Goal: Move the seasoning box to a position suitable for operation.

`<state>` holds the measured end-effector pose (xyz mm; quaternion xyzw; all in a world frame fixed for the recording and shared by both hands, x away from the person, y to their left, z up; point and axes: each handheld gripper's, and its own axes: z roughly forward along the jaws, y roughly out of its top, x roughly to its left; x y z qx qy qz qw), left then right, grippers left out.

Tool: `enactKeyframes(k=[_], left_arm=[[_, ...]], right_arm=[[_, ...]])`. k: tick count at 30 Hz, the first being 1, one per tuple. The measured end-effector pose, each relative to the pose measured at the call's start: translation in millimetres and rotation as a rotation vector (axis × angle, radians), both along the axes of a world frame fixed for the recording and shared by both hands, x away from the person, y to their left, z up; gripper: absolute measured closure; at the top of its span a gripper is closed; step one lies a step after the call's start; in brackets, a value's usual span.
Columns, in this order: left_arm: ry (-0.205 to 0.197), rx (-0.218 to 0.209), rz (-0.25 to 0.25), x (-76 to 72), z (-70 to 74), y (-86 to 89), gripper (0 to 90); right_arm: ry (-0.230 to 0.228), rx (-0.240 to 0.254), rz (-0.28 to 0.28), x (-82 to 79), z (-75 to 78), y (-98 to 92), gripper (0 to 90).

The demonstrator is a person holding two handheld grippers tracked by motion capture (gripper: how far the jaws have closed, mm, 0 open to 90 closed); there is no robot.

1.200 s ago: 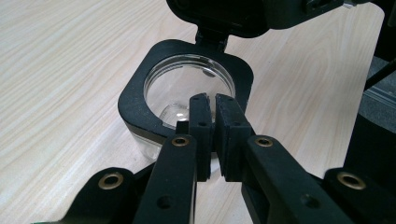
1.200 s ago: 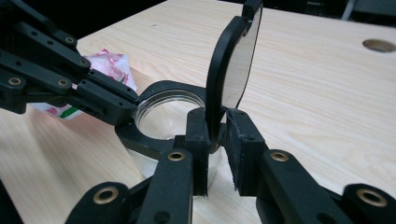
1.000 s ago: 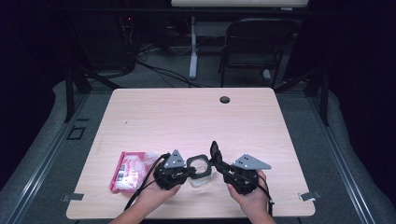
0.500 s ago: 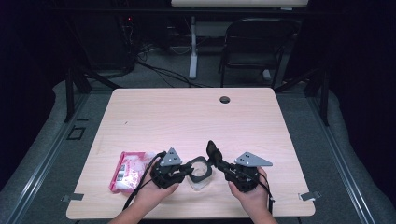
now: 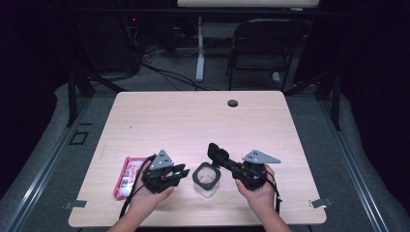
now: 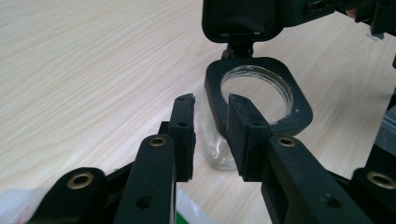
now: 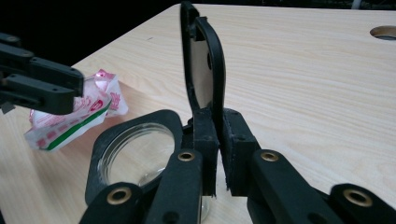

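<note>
A small clear jar (image 5: 206, 180) with a black collar (image 6: 303, 112) stands near the table's front edge. Its hinged black lid (image 5: 218, 153) is flipped up. My right gripper (image 5: 227, 162) is shut on the lid's lower edge (image 7: 205, 70), and its jaws have just been closing on it. My left gripper (image 5: 183, 171) sits just left of the jar and apart from it. Its jaws have just been opening, and nothing lies between its fingertips (image 6: 184, 100). The jar's mouth (image 7: 135, 149) looks empty.
A pink and white packet (image 5: 126, 176) lies left of my left hand, near the table's (image 5: 193, 121) front-left edge. A round cable hole (image 5: 232, 103) is at the table's far side. A chair (image 5: 263, 43) stands beyond the table.
My left gripper has let go of the jar's collar, opened, and drawn back to the left. The right gripper still holds the raised lid in about the same place.
</note>
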<state>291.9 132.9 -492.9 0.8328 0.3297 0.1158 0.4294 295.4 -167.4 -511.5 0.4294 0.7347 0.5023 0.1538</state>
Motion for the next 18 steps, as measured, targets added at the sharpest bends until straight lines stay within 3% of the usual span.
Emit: enactKeyframes(k=[10, 18], left_arm=[[-0.014, -0.023, 0.086, -5.5, 5.6, 26.1, 64.2], [-0.041, -0.013, 0.106, -9.5, 10.8, 35.4, 57.2]], right_arm=[[0.008, 0.023, 0.001, 23.5, -1.7, 1.8, 83.0], [0.017, 0.040, 0.005, 30.4, -2.2, 2.9, 80.9]])
